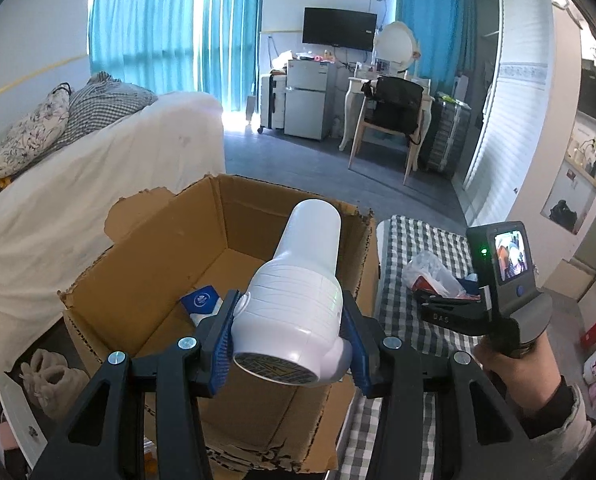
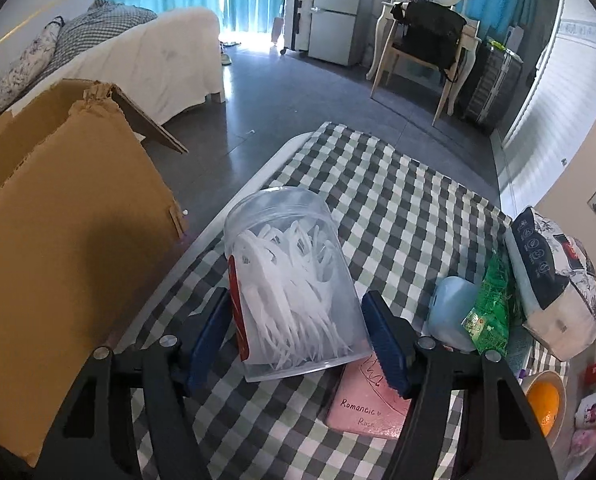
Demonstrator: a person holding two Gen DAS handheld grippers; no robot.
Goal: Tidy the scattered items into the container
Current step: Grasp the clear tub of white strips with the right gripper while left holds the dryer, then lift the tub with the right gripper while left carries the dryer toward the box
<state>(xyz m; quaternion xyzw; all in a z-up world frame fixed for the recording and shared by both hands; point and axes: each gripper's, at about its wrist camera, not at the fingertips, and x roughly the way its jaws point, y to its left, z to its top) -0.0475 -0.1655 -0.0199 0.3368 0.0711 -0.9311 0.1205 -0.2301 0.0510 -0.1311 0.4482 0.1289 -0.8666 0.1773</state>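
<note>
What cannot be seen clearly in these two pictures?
- Left wrist view: most of the blue packet in the cardboard box is hidden by the white bottle and the left gripper.
- Right wrist view: the box interior is hidden by its own wall.
- Right wrist view: whether the right gripper already presses the clear jar; the pink pack lies partly under it.

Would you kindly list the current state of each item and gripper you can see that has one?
left gripper: shut on the white bottle, over the box.
white bottle: held, tilted, not yet released.
cardboard box: open, a blue-and-white pack inside.
right gripper: jaws around the clear jar; contact unclear.
clear jar: tilted on the checkered cloth, filled with white picks.
checkered cloth: spread flat, items still on it.
</note>
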